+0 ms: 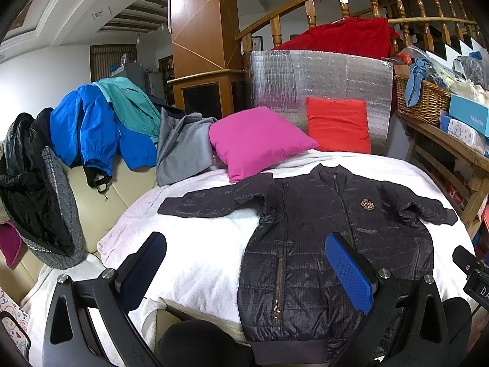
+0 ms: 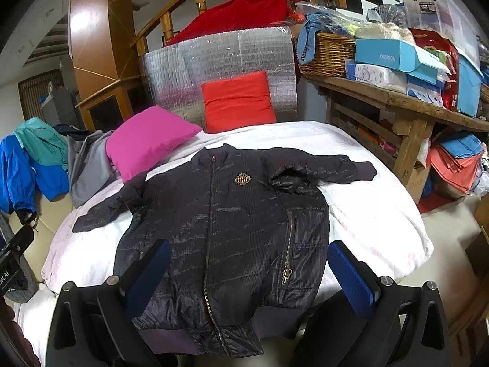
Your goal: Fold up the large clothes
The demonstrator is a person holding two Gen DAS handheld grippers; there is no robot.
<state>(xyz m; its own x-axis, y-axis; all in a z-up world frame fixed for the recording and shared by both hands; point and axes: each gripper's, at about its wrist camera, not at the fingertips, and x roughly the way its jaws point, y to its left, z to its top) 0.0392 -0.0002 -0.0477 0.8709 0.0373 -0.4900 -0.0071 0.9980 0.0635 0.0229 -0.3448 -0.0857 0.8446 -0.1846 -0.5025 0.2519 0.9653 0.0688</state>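
Note:
A dark quilted jacket (image 1: 333, 238) lies flat, front up and zipped, on a white blanket (image 1: 201, 257), sleeves spread to both sides. It also shows in the right wrist view (image 2: 232, 223), on the same blanket (image 2: 373, 229). My left gripper (image 1: 244, 263) is open and empty, held above the jacket's lower left edge. My right gripper (image 2: 249, 275) is open and empty, held above the jacket's lower half near its hem.
A pink pillow (image 1: 259, 140) and a red pillow (image 1: 339, 124) lie behind the jacket. Several other garments (image 1: 91, 128) hang over a sofa back at left. A wooden table (image 2: 406, 104) with boxes and a basket stands at right.

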